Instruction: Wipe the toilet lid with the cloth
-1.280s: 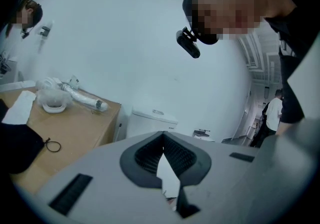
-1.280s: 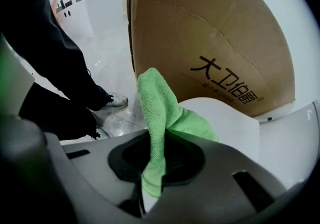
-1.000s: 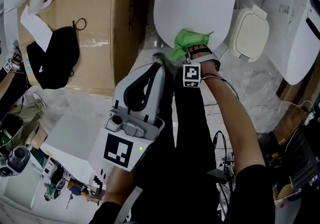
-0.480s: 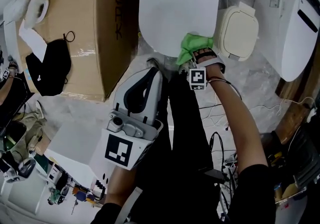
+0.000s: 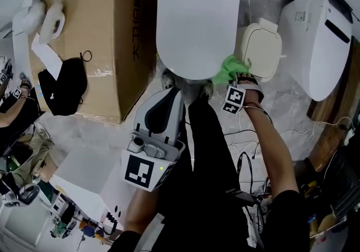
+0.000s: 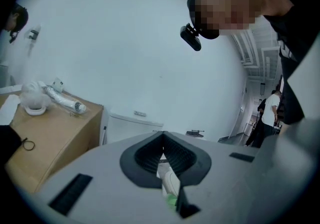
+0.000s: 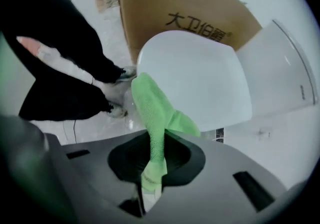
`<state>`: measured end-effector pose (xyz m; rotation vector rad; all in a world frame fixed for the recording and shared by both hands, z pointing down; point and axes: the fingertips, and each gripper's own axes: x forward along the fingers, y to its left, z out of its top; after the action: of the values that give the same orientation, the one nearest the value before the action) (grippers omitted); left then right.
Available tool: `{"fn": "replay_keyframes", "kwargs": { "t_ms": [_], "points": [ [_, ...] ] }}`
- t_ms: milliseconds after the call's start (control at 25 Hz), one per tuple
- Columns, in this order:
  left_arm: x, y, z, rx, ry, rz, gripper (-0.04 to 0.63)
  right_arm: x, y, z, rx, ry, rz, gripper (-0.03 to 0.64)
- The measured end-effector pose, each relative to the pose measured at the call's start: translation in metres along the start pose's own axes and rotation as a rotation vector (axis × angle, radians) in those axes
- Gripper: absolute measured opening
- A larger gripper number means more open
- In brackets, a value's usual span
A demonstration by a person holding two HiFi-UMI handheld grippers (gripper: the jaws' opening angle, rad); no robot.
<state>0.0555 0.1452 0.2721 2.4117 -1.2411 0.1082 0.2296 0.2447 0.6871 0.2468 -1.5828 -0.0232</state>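
The big brown cardboard box (image 5: 107, 37) is sitting right beside the toilet lid (image 5: 194, 26), on its left. The white toilet lid is lying shut in front of you. Another white toilet seat (image 5: 315, 43) is leaning well off to the lid's right. Your left gripper (image 5: 178, 90) is hanging just on your side of the lid, with its tips pointing at the lid's near edge. Its jaws are pressing together and are holding nothing. A small cream lid (image 5: 261, 51) is lying just beside the toilet lid's right edge. A black bag (image 5: 62, 85) is resting on the box, farther left of the lid. Your right gripper (image 7: 152, 140) is working at the lid's near right corner. Its jaws are squeezing tight on the green cloth (image 5: 230, 70). The cloth is sticking out past the jaws and is touching the lid's near right edge.
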Motion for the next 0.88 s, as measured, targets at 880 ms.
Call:
{"fn": "replay_keyframes", "kwargs": {
  "t_ms": [880],
  "points": [
    [0.051, 0.157, 0.063, -0.024, -0.031, -0.044, 0.002, -0.057, -0.31, 0.165, 0.907, -0.468, -0.215, 0.051]
  ]
}}
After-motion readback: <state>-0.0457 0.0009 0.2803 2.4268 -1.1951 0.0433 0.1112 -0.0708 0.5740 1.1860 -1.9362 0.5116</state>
